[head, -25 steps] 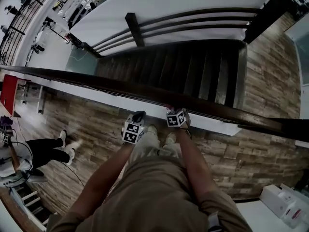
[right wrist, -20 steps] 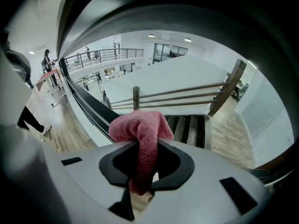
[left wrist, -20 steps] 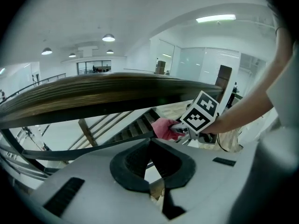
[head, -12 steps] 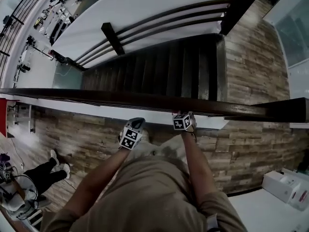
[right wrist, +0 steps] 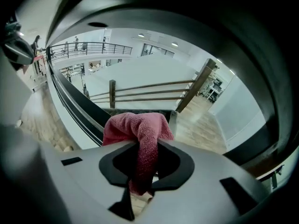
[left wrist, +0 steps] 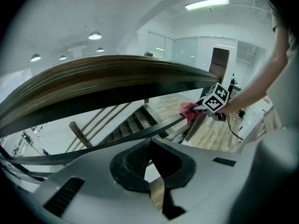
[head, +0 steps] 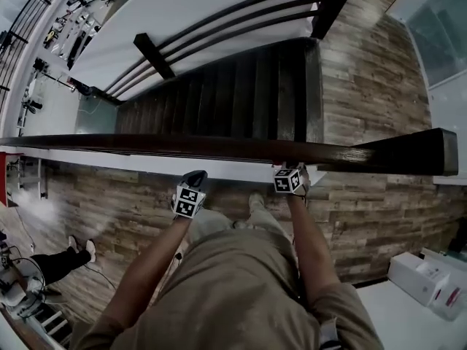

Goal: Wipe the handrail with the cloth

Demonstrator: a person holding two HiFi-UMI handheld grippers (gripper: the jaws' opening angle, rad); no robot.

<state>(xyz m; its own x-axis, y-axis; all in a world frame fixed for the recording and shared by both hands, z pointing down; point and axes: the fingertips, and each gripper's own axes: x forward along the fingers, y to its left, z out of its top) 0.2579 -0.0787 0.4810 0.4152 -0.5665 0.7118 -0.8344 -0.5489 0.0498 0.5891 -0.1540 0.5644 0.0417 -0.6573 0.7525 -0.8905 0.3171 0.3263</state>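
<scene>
The dark wooden handrail (head: pixel 182 146) runs left to right across the head view and ends in a thick post end (head: pixel 438 152) at the right. My right gripper (head: pixel 289 181) is pressed against its near side, shut on a red cloth (right wrist: pixel 136 127) that bulges out over the jaws. From the left gripper view, the cloth (left wrist: pixel 188 110) touches a lower rail bar beside the right gripper's marker cube (left wrist: pixel 216 97). My left gripper (head: pixel 188 197) hangs just below the handrail (left wrist: pixel 93 76), apart from it, jaws together and holding nothing (left wrist: pixel 150 158).
A dark staircase (head: pixel 241 100) drops away beyond the rail, with a second railing (head: pixel 153 57) on its far side. Wood-plank floor (head: pixel 379 210) lies underfoot. A white box (head: pixel 423 279) sits at lower right. Someone's legs (head: pixel 51 262) and equipment are at lower left.
My right gripper has slid the cloth rightward along the handrail toward the post end. The left gripper stays below the rail, now farther from the right one. The view has swung right.
</scene>
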